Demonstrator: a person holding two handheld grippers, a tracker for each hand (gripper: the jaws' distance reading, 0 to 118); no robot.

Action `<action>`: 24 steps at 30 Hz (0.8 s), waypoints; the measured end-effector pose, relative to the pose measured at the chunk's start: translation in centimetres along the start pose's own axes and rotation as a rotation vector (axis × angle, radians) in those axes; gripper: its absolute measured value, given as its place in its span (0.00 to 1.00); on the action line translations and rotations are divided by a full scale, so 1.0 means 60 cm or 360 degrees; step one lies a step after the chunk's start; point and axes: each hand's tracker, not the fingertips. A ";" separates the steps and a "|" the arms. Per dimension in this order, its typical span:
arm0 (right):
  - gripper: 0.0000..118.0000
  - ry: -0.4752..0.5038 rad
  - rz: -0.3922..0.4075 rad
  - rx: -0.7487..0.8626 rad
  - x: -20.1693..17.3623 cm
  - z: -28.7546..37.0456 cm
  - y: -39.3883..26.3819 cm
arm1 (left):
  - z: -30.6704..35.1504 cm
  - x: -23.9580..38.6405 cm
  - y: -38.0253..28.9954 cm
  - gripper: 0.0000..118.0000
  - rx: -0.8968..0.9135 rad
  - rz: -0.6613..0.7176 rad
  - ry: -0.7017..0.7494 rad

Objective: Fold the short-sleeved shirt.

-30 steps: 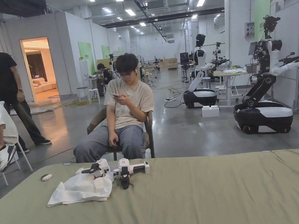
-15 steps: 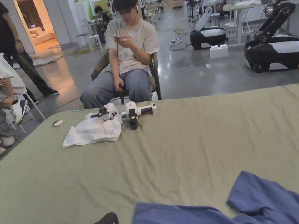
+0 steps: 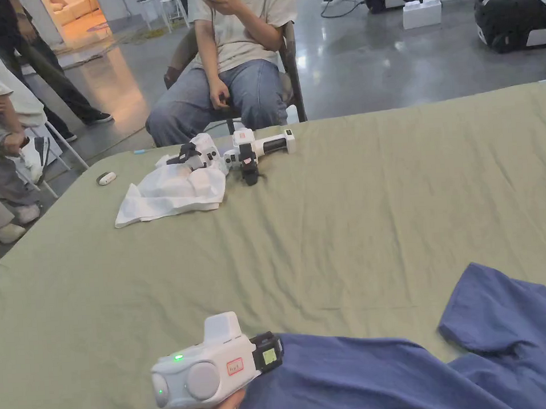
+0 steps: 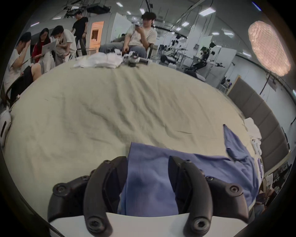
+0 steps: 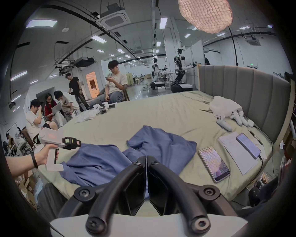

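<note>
A blue short-sleeved shirt (image 3: 389, 379) lies rumpled on the olive sheet (image 3: 353, 221) near the bed's front edge, one sleeve spread toward the right. A hand holds my left gripper, whose white housing (image 3: 206, 377) sits at the shirt's left edge. In the left gripper view my left gripper (image 4: 148, 162) is open, with a strip of the shirt (image 4: 152, 176) lying between its jaws. My right gripper (image 5: 146, 158) is shut, its tips over the near part of the shirt (image 5: 99, 162). A thin pale line shows in its slit, and I cannot tell whether cloth is pinched there.
A white cloth (image 3: 171, 190) and spare grippers (image 3: 252, 152) lie at the far edge, where a person (image 3: 230, 73) sits on a chair. Two phones (image 5: 213, 163), a notepad (image 5: 232, 154) and white devices (image 5: 230, 118) lie on the right by the grey headboard (image 5: 248, 89).
The head camera has tilted down, so more of the bed and the shirt is in view. My left gripper has come forward to the shirt's left edge.
</note>
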 end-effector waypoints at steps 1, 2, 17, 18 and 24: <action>0.00 -0.0021 -0.0004 -0.0022 0.005 -0.002 -0.004 | -0.021 0.001 0.006 0.46 -0.0059 -0.0034 0.0025; 0.00 -0.0035 -0.0003 -0.0047 0.010 -0.005 -0.008 | -0.037 0.004 0.008 0.46 -0.0061 -0.0066 0.0062; 0.67 0.0046 0.0117 -0.0333 0.072 -0.193 0.079 | -0.096 0.075 0.003 0.01 -0.0319 -0.0541 0.0265; 0.75 0.0023 0.0136 -0.0378 0.082 -0.235 0.098 | -0.095 0.076 0.009 0.01 -0.0334 -0.0537 0.0265; 0.73 -0.0034 0.0164 -0.0760 0.157 -0.493 0.153 | -0.099 0.073 0.013 0.01 -0.0369 -0.0486 0.0257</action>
